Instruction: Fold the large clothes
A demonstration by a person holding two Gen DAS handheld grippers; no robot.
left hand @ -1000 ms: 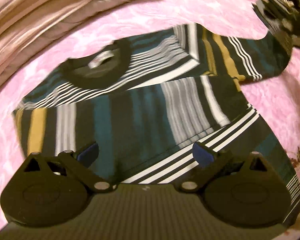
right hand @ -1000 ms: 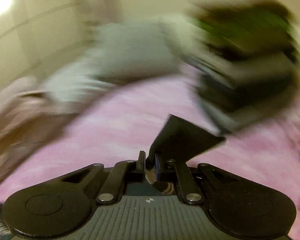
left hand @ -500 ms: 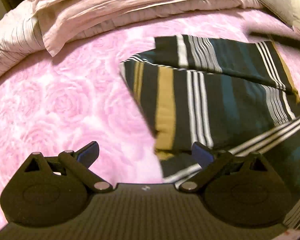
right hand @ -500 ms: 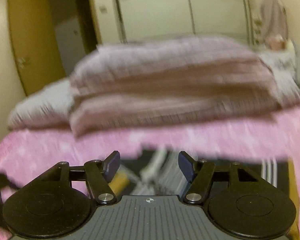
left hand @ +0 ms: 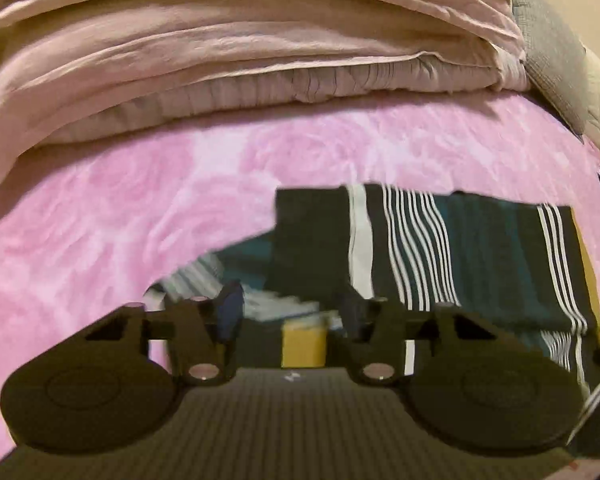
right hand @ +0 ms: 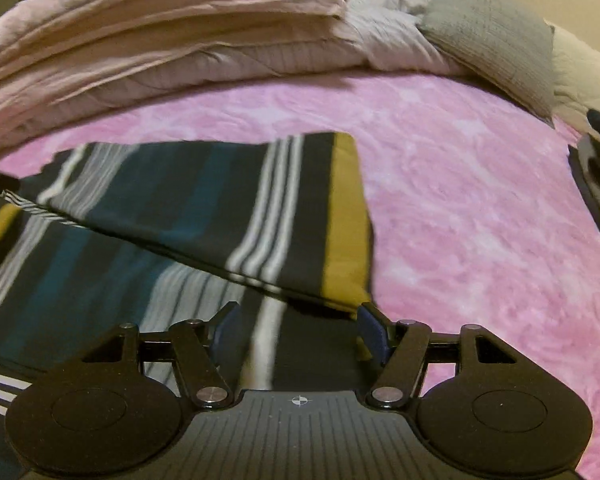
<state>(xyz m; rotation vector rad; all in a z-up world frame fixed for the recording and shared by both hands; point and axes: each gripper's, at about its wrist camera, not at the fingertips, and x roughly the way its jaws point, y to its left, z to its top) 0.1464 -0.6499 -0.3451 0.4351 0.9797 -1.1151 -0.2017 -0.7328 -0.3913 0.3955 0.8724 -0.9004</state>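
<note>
Striped shirt point(right hand: 204, 208) lies part-folded on the bed, on a pink rose-pattern bedspread point(right hand: 460, 200); black, teal, white & mustard stripes. In right wrist view a folded-over flap runs diagonally across the lower layer, mustard band at its right edge. In left wrist view the shirt point(left hand: 480, 256) fills the centre-right, folded panel on top, a mustard patch showing low between the gripper fingers.

Behind it, along the far side of the bed: a stack of folded pinkish-beige bedding point(right hand: 160, 36), next to that a grey textured cushion point(right hand: 488, 44), then a cream pillow point(right hand: 580, 72) at far right. Dark item at the right frame edge of right view, too cut off to ID.

Left gripper point(left hand: 290, 312): jaws have just been closing, now partway in w/ shirt fabric between the blue pads; pads not visibly pressing on cloth. Blurry there.

Right gripper point(right hand: 298, 332): jaws have just been opening, now stand apart over the shirt's near-right corner, flap edge just ahead of the fingertips, nothing clamped.
</note>
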